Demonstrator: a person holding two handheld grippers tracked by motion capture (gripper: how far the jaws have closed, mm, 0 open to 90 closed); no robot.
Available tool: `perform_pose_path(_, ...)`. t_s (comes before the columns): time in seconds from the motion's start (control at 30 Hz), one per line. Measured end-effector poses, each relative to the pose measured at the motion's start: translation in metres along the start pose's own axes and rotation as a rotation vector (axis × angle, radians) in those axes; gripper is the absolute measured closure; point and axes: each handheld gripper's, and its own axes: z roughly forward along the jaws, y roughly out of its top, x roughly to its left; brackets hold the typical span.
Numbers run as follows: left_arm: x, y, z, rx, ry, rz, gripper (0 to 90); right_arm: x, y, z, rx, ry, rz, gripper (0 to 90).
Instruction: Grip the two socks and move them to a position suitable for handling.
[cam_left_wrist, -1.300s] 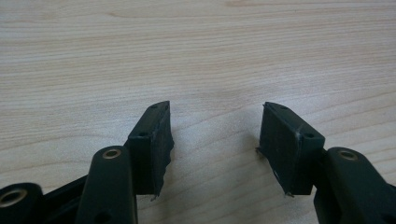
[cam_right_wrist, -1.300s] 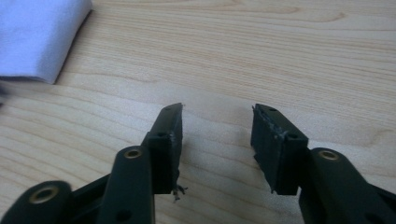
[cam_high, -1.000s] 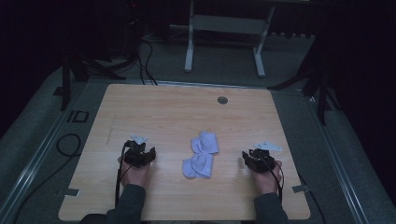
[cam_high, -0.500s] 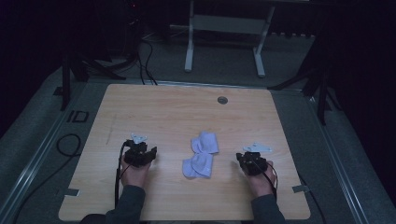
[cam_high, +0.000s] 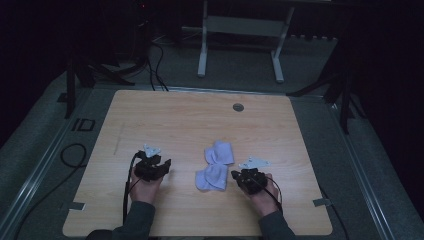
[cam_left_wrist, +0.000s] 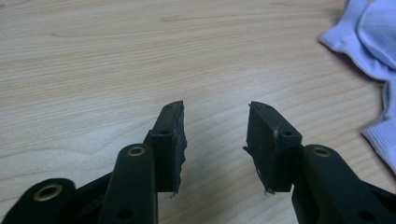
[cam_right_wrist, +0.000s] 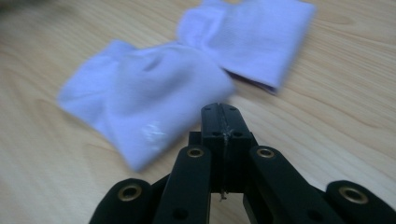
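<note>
Between the grippers, socks (cam_high: 215, 166) lengthwise near-to-far.

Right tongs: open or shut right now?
Shut. In the right gripper view the right tongs have both jaws pressed together with nothing between them, tips just short of the white socks.

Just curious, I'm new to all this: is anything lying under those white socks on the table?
Around the white socks only the bare wooden table shows. One sock overlaps the other. Whatever might sit beneath the fabric is covered, so I cannot tell.
</note>
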Motion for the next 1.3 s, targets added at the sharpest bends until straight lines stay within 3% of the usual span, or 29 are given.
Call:
perform_pose_path(0.17, -0.007, 0.000, 0.000, 0.003, -0.029, 0.028, 55.4, 0.015, 0.005, 0.010, 0.013, 0.033, -0.036, 89.1)
perform_pose_path(0.3, -0.009, 0.000, 0.000, 0.006, -0.050, 0.041, 55.4, 0.019, 0.004, 0.015, 0.031, 0.041, -0.038, 87.6)
perform_pose_path(0.37, -0.010, 0.000, -0.001, 0.006, -0.079, 0.042, 55.9, 0.023, 0.004, 0.026, 0.072, 0.028, -0.064, 89.2)
perform_pose_path(0.5, -0.014, 0.000, -0.001, 0.001, -0.118, 0.044, 56.8, 0.024, 0.007, 0.029, 0.072, 0.032, -0.068, 89.7)
perform_pose_path(0.73, -0.027, -0.002, 0.002, 0.009, -0.161, 0.105, 60.4, 0.030, 0.012, 0.036, 0.070, 0.026, -0.086, 89.8)
perform_pose_path(0.9, -0.038, -0.002, 0.006, 0.012, -0.197, 0.155, 67.5, 0.033, 0.017, 0.040, 0.074, 0.029, -0.092, 89.7)
perform_pose_path(0.97, -0.045, -0.004, 0.010, 0.025, -0.217, 0.184, 77.1, 0.034, 0.019, 0.042, 0.076, 0.030, -0.089, 89.7)
perform_pose_path(1.07, -0.050, -0.005, 0.013, 0.035, -0.238, 0.194, 86.3, 0.035, 0.020, 0.043, 0.075, 0.030, -0.090, 89.7)
perform_pose_path(1.2, -0.059, -0.007, 0.017, 0.047, -0.296, 0.211, 89.4, 0.036, 0.021, 0.044, 0.079, 0.031, -0.099, 89.6)
perform_pose_path(1.3, -0.061, -0.007, 0.019, 0.051, -0.303, 0.217, 89.5, 0.036, 0.022, 0.044, 0.083, 0.030, -0.107, 89.6)
